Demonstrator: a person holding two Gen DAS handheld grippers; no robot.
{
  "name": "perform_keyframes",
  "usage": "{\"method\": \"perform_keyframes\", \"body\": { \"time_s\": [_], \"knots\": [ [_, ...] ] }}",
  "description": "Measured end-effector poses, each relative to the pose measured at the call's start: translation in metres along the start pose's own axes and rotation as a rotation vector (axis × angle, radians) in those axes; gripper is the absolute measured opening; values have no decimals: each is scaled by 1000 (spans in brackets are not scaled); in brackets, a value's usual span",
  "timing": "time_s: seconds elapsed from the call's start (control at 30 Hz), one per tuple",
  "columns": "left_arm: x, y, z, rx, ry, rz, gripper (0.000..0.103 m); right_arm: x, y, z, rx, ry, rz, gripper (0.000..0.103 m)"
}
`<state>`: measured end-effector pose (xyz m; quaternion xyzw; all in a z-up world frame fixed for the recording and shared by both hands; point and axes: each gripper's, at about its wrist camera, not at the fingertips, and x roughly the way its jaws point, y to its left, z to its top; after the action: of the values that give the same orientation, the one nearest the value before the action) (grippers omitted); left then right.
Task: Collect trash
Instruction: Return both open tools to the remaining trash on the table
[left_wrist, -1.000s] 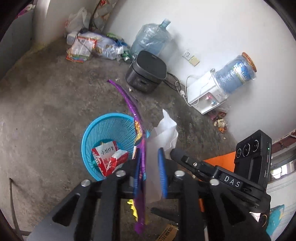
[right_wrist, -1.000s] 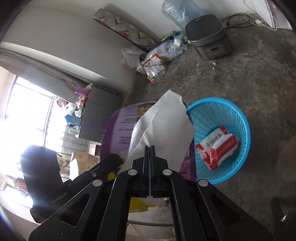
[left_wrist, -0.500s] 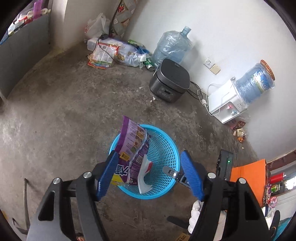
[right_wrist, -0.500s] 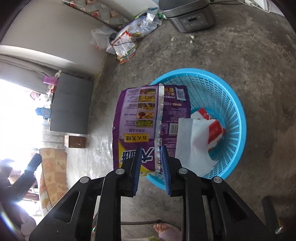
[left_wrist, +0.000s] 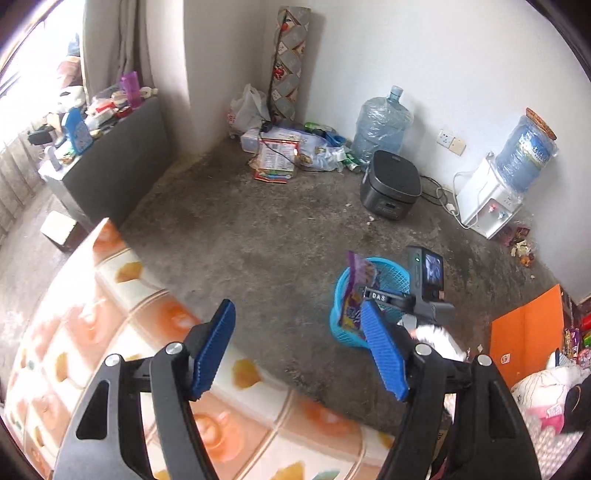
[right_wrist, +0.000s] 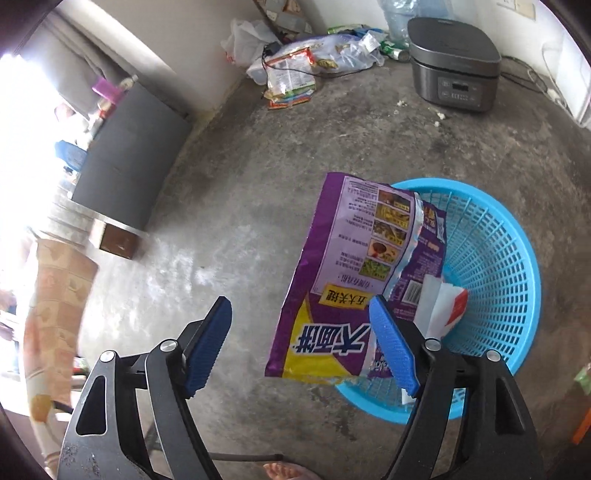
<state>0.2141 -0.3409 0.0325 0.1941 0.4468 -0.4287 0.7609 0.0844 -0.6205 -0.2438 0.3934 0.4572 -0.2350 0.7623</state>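
Observation:
A blue plastic basket (right_wrist: 498, 254) stands on the concrete floor; it also shows in the left wrist view (left_wrist: 397, 275). A purple snack bag (right_wrist: 354, 280) leans upright over its left rim, seen too in the left wrist view (left_wrist: 354, 295). A white tissue (right_wrist: 434, 306) and a red-and-white packet (right_wrist: 458, 302) lie inside the basket. My right gripper (right_wrist: 299, 347) is open and empty just above and left of the basket. My left gripper (left_wrist: 295, 350) is open and empty, higher up and farther back.
A dark rice cooker (left_wrist: 391, 188), a water jug (left_wrist: 380, 125) and a water dispenser (left_wrist: 491, 199) stand along the far wall. A pile of bags and wrappers (left_wrist: 288, 151) lies in the corner. A grey cabinet (left_wrist: 107, 170) is at left, a patterned mat (left_wrist: 110, 332) below.
Both grippers opened and let go: the purple bag and the tissue dropped into the basket. The left gripper then pulled up and back, away from the basket.

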Motion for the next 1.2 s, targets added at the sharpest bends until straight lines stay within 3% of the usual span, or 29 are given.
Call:
{"method": "perform_keyframes", "body": {
  "time_s": [0.13, 0.2, 0.27, 0.33, 0.37, 0.47, 0.6, 0.77, 0.97, 1.03, 1.1, 1.17, 1.2],
  "knots": [
    [-76, 48, -44, -108, -57, 66, 72, 46, 23, 11, -72, 55, -224, 73],
    [-111, 68, -71, -163, -95, 122, 73, 61, 22, 11, -78, 78, -287, 57],
    [-141, 87, -99, -227, -132, 183, 73, 69, 8, 8, -44, 113, -284, 22],
    [-164, 103, -126, -281, -164, 244, 73, 65, -6, 1, 6, 119, -250, 1],
    [-175, 111, -139, -309, -179, 276, 73, 59, -13, -3, 14, 105, -246, 1],
    [-199, 130, -172, -384, -216, 334, 73, 38, -33, -14, 31, 58, -244, 0],
    [-215, 150, -204, -452, -240, 369, 73, 38, -71, -23, 94, 93, -261, 0],
    [-223, 164, -224, -497, -241, 399, 73, 69, -107, -24, 200, 183, -296, 0],
    [-221, 179, -239, -559, -231, 397, 73, 117, -104, -11, 166, 287, -355, 0],
    [-220, 184, -244, -575, -229, 391, 73, 135, -97, -12, 114, 365, -342, 0],
    [-221, 187, -248, -593, -226, 383, 73, 140, -89, -12, 64, 380, -351, 5],
    [-221, 191, -252, -598, -229, 382, 73, 132, -82, -9, 52, 354, -305, 45],
    [-222, 192, -254, -599, -233, 383, 73, 124, -78, -8, 47, 334, -280, 54]
  ]
}}
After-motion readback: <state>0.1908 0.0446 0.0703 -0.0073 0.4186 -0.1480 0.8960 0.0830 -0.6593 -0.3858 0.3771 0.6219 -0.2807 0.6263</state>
